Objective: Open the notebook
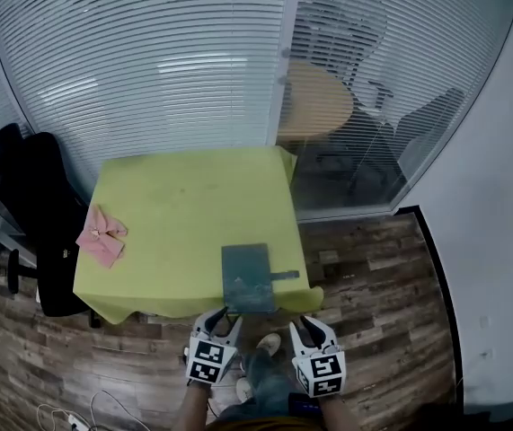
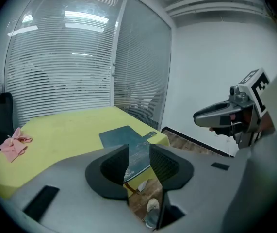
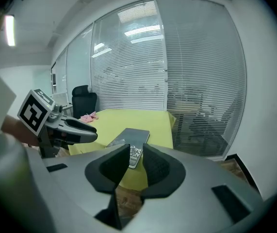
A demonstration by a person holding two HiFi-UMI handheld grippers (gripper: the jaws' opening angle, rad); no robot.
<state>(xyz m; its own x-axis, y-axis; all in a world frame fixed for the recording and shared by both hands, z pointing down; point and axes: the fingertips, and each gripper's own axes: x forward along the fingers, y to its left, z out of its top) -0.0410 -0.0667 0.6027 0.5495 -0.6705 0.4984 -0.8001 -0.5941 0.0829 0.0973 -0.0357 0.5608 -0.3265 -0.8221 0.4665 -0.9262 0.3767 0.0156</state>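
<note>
A dark teal notebook [image 1: 249, 277] lies closed at the near edge of the yellow-green table [image 1: 184, 196], with a strap tab [image 1: 285, 275] sticking out to its right. My left gripper [image 1: 220, 318] hovers just in front of the table edge, below the notebook's left corner. Its jaws stand apart with nothing between them. My right gripper [image 1: 307, 325] hangs at the notebook's right, also apart from it and open. In the left gripper view the notebook [image 2: 123, 137] shows beyond the left gripper [image 2: 138, 155]. In the right gripper view the notebook [image 3: 131, 140] lies past the right gripper [image 3: 136, 155].
A crumpled pink cloth [image 1: 101, 234] rests on the table's left edge. A black office chair [image 1: 31, 196] stands left of the table. Glass walls with blinds [image 1: 175, 61] close off the back, and a round wooden table [image 1: 314, 101] sits behind them. Wooden floor surrounds the table.
</note>
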